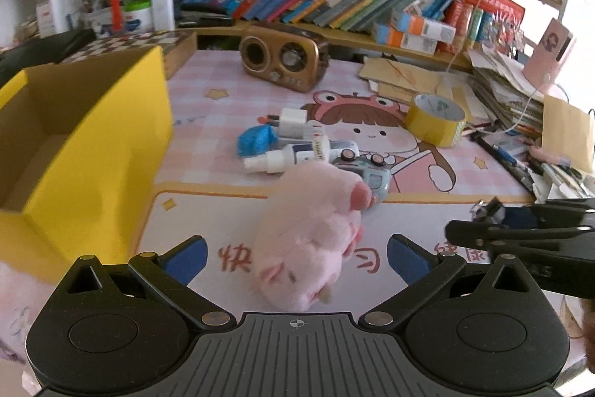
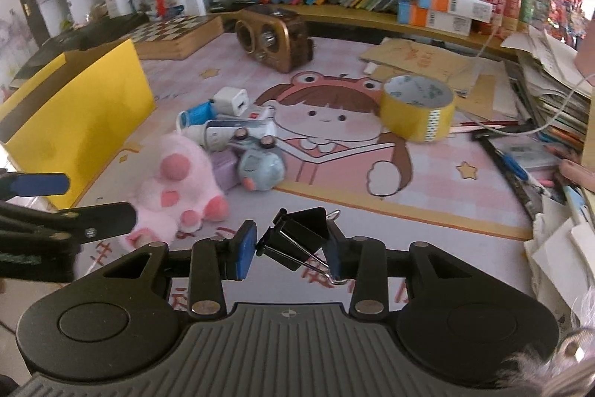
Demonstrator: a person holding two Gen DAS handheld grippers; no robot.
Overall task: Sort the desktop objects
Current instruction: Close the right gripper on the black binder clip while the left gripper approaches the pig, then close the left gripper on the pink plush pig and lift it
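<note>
Left wrist view: left gripper, jaws spread wide around the soft pink plush toy lying near on the counter, not pressing it. Light, squashy; best pinched across its mid-body. Yellow cardboard box stands left.

Right wrist view: right gripper, jaws pinching a black metal binder clip. Stiff, small, slippery; grip its flat sides.

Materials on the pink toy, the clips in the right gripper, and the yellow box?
Pink toy: soft plush fabric, going by its fuzzy nap and rounded stuffed shape. Binder clips: black painted metal bodies with bare silvery wire handles, clamped between the right gripper's fingers. Yellow box: cardboard, likely; matte yellow outside, plain brown inside, thin folded walls.
</note>
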